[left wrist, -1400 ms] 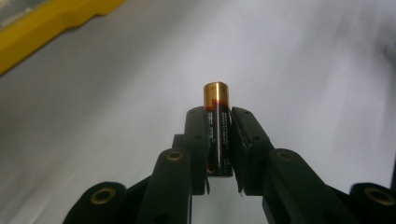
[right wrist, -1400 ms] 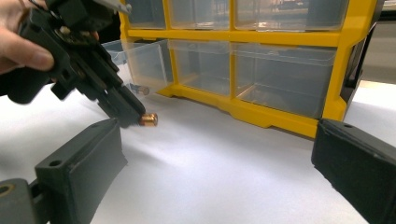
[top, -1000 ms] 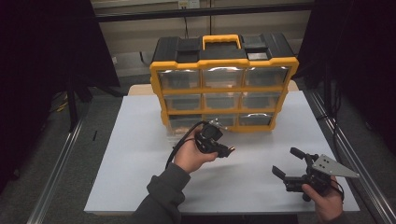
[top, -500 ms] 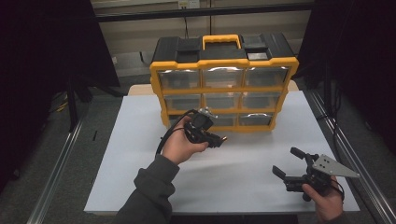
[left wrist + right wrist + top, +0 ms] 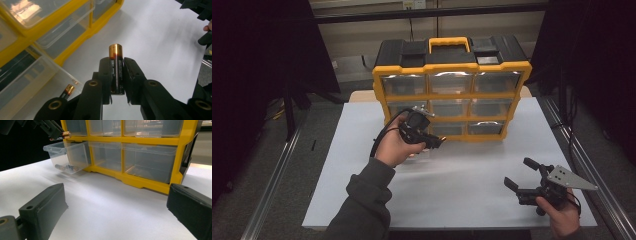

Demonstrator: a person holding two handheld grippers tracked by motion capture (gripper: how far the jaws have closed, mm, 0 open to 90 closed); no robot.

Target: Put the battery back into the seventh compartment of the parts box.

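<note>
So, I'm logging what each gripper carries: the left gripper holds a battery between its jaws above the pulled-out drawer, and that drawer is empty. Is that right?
Not quite. The left gripper does hold a battery between its jaws, but the pulled-out drawer is not empty: the right gripper view shows more batteries lying on its floor.
</note>
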